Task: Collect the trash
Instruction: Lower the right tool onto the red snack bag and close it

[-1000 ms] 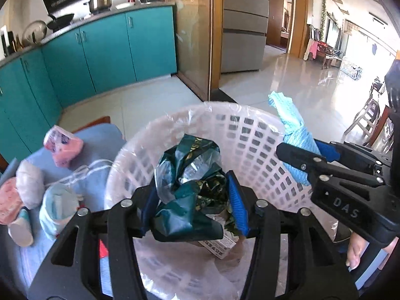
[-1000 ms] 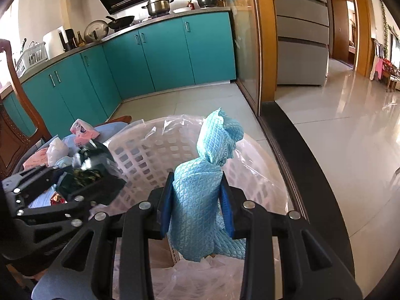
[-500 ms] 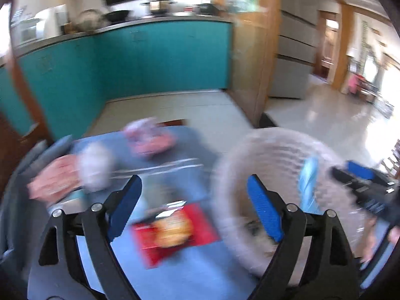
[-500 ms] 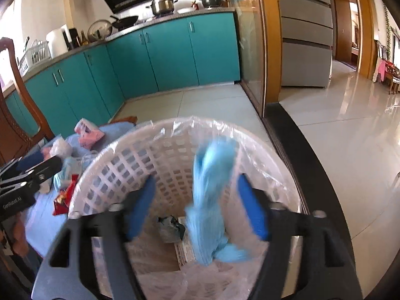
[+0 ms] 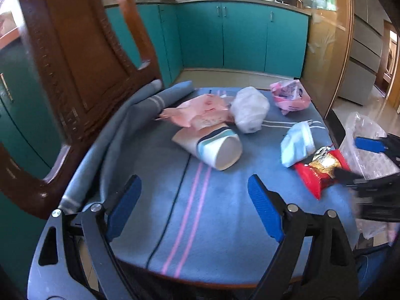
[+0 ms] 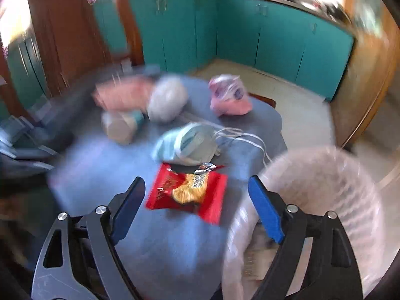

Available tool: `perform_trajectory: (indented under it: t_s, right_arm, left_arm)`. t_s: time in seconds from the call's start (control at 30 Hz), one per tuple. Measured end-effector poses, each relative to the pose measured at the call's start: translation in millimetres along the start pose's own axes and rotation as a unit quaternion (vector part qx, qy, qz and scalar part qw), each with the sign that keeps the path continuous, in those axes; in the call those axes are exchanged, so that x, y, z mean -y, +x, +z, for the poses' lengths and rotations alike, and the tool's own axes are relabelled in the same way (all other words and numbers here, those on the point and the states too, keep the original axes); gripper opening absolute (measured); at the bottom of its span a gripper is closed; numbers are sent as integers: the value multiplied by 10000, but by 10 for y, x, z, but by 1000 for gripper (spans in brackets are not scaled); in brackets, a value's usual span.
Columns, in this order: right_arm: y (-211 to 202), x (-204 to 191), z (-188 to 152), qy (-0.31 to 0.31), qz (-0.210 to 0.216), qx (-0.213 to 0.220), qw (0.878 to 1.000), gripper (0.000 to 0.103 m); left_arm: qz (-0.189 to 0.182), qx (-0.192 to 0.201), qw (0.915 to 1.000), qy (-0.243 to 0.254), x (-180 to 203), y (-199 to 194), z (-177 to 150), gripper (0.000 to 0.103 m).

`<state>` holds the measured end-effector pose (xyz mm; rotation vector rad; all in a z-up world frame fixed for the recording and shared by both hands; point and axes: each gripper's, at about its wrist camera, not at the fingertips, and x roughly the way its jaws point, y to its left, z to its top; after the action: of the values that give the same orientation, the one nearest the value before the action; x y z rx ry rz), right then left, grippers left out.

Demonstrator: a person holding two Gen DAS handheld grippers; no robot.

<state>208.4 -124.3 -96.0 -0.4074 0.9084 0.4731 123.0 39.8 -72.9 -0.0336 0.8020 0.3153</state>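
Trash lies on a blue cloth point(image 5: 190, 200) over a chair seat: a paper cup point(image 5: 215, 147) on its side, pink wrappers point(image 5: 200, 112), a white crumpled bag point(image 5: 250, 110), a pink bag point(image 5: 290, 95), a face mask point(image 5: 297, 145) and a red snack packet point(image 5: 322, 170). My left gripper point(image 5: 193, 200) is open and empty above the cloth, near the cup. My right gripper point(image 6: 195, 200) is open and empty just above the red packet point(image 6: 187, 192). The white lined basket point(image 6: 325, 200) stands at the right.
A carved wooden chair back point(image 5: 75, 75) rises at the left. Teal kitchen cabinets point(image 5: 237, 37) line the far wall. Tiled floor point(image 6: 300, 105) lies beyond the seat. The right wrist view is blurred by motion.
Both grippers opened and dropped their loads, the dark green wrapper and the blue cloth, into the basket. Both then swung left, from over the basket to over the chair seat.
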Motion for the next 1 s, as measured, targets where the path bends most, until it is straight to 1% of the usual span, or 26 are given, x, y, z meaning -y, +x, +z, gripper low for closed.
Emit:
perform_trajectory:
  t_s: [0.03,0.1,0.17,0.2,0.23,0.27,0.3,0.37,0.4,0.43,0.53,0.6,0.73,0.77,0.8,0.83,0.87,0.9,0.93,0.97,1.0]
  right_arm:
    - [97,-61,17,-86,-55,-173,9998,83]
    - [258,-123,1,-116,156,-442,9988,83]
    - [340,-169,-36,-96,249,-578,9980,83]
    - [342,-195,-62,-96,494,-635,9967,83]
    - [309,-226,-92,-132,795,-627,9948,83]
    - [265,-254,-115,-203,999,-576,9931,83]
    - [202,-271,-149,-260,1392,-519,9886,83]
    - [110,-226,-193,-164,1918,-342,9807,83]
    - [72,-183,-205,-100,2036,-206,9788,83]
    - [46,-165,-199,-79,2044,-129,9788,83]
    - [7,-103,-163,-28,1780,117,9840,83]
    - [88,-58,-119,32,1685,-1,9857,83]
    - [169,-310,-115,-413,1444,-180,9885,83]
    - [187,-349,-127,-472,1444,-219,9882,83]
    - [206,-406,-147,-523,1470,-257,9874,81]
    - [216,-449,-179,-561,1502,-286,9866,76]
    - [243,-503,-208,-641,1555,-378,9850,57]
    - [254,-529,-233,-682,1553,-421,9846,41]
    - [262,-546,-241,-697,1544,-336,9850,41]
    - [257,-546,-249,-688,1595,-332,9842,37]
    - [235,-523,-255,-630,1693,-295,9831,36]
  left_arm:
    - [-3,16,10000,-7,-9,-13,5,87]
    - [0,42,10000,-21,-54,-43,3,88]
    - [9,86,9999,-51,-102,-70,5,88]
    - [19,99,9999,-75,-124,-81,1,88]
    - [17,102,9999,-112,-145,-76,8,88]
    - [6,93,9999,-145,-162,-68,14,88]
    - [-1,79,9998,-177,-165,-75,8,88]
    - [5,73,9998,-210,-181,-63,10,88]
    - [16,70,9997,-215,-178,-58,11,88]
    - [34,50,9997,-220,-174,-44,12,88]
    - [32,10,9997,-226,-154,-30,7,88]
    - [26,4,9998,-200,-138,-33,1,88]
    - [-1,-8,9999,-153,-117,-34,0,88]
    - [-6,-6,9999,-155,-115,-34,0,88]
    - [-5,-5,9999,-164,-114,-35,-2,88]
    - [-10,3,9998,-190,-119,-35,-1,88]
    - [-14,12,9998,-223,-128,-37,3,88]
    - [-12,19,9997,-253,-134,-39,6,88]
    - [-12,36,9995,-299,-148,-42,14,88]
    - [-8,43,9995,-322,-157,-41,18,88]
    - [3,43,9994,-340,-162,-38,24,88]
